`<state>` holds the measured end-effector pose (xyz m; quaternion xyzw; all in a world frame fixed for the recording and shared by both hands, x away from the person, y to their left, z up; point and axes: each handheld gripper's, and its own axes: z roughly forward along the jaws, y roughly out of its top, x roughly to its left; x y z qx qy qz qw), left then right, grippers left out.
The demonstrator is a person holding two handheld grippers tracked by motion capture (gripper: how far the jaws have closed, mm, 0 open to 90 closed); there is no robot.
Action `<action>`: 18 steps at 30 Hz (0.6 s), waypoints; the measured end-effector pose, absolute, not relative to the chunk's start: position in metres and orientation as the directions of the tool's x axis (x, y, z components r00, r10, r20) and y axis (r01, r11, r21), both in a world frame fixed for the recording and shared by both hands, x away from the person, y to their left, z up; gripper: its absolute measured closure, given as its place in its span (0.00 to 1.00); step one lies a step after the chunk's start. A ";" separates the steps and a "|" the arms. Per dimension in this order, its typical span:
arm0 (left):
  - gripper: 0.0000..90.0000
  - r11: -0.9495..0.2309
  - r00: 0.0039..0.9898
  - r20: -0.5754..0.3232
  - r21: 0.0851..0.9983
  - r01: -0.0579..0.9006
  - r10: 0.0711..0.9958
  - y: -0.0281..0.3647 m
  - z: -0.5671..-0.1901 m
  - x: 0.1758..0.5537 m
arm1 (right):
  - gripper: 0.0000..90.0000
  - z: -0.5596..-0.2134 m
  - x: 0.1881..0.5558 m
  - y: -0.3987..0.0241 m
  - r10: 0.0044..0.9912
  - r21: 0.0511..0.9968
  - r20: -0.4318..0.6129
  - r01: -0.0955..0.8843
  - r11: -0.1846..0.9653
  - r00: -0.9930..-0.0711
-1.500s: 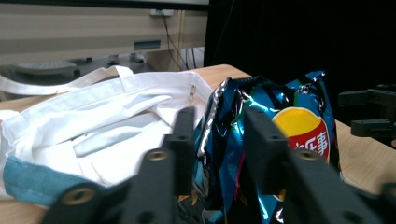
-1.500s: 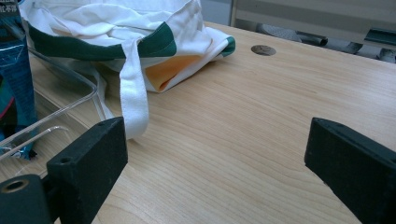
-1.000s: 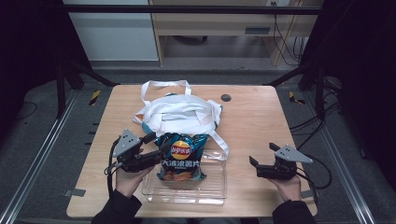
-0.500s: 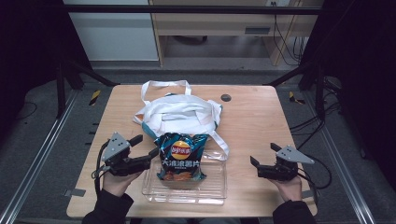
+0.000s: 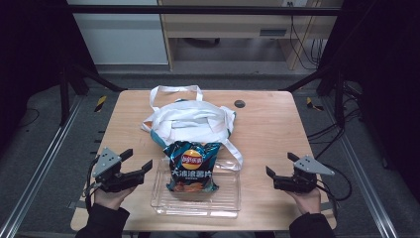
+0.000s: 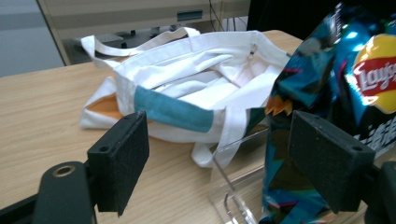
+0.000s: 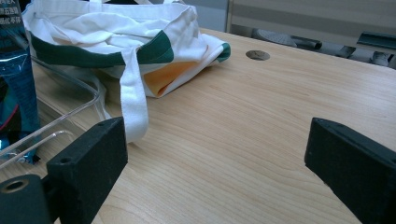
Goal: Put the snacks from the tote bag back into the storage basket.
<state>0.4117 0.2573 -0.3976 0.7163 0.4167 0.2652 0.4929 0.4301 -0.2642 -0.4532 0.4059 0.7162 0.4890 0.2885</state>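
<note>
A blue Lay's chip bag (image 5: pixel 190 166) lies in a clear plastic tray (image 5: pixel 225 201) at the table's front middle; its top leans toward a white tote bag (image 5: pixel 190 121) with a teal band. My left gripper (image 5: pixel 138 159) sits left of the tray, apart from the chip bag. Its jaws have just been opening and stand open with nothing between them. In the left gripper view, the left gripper (image 6: pixel 224 154) frames the tray corner (image 6: pixel 233 163), the chip bag (image 6: pixel 336 79) and the tote (image 6: pixel 187 79) beyond. My right gripper (image 5: pixel 280 164) rests open at the right, over bare wood, as does the right gripper (image 7: pixel 219 163).
The tote's long strap (image 5: pixel 233 148) trails over the tray's right rim, and the strap (image 7: pixel 133 93) also lies on the wood. A small round hole (image 5: pixel 239 103) marks the table (image 5: pixel 277 129) behind the tote. Dark frame legs and cables stand around the table.
My left gripper has drawn back to the left from the chip bag's left edge, toward the table's front corner, and its jaws have spread wider. The right gripper has stayed put.
</note>
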 end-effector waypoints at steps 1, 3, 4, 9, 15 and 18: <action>0.22 -0.167 0.512 -0.031 0.927 0.336 0.858 0.257 -0.398 0.412 | 0.07 -0.453 0.430 -0.264 0.864 0.935 -0.016 0.299 0.192 -0.504; 0.22 -0.176 0.504 -0.022 0.923 0.341 0.864 0.261 -0.404 0.411 | 0.07 -0.453 0.430 -0.264 0.864 0.935 -0.016 0.300 0.192 -0.503; 0.22 -0.174 0.497 -0.021 0.923 0.343 0.867 0.264 -0.407 0.411 | 0.07 -0.453 0.430 -0.264 0.864 0.935 -0.016 0.299 0.192 -0.504; 0.22 -0.163 0.473 -0.028 0.919 0.359 0.880 0.273 -0.419 0.414 | 0.07 -0.453 0.430 -0.264 0.863 0.935 -0.015 0.298 0.190 -0.504; 0.22 -0.188 0.454 0.003 0.913 0.362 0.891 0.281 -0.434 0.422 | 0.07 -0.453 0.430 -0.264 0.864 0.935 -0.016 0.298 0.190 -0.503; 0.22 -0.177 0.426 -0.003 0.906 0.383 0.905 0.287 -0.441 0.426 | 0.07 -0.453 0.429 -0.264 0.864 0.936 -0.016 0.297 0.191 -0.503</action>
